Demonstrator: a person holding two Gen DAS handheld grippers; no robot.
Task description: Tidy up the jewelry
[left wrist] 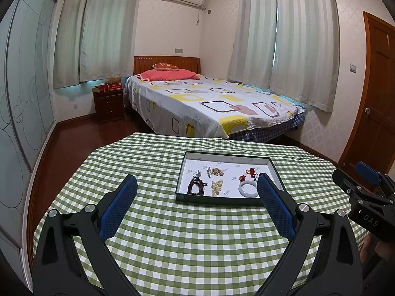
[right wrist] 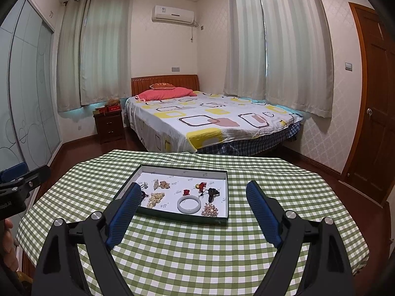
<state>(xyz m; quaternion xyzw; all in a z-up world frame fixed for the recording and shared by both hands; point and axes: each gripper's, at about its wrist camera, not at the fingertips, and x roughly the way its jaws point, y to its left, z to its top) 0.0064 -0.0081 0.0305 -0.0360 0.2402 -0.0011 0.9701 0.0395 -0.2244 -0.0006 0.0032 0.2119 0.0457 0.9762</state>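
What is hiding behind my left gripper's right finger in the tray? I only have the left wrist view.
Observer: A pearl-and-gold cluster brooch lies in the near right corner of the tray, just right of the white bangle.
Operator: Anything else back there?
Observer: A dark corded piece lies just beyond the brooch, close to the tray's right wall.
Operator: Is the right gripper holding anything?
Observer: No. The right gripper has its jaws wide open with nothing gripped between them.
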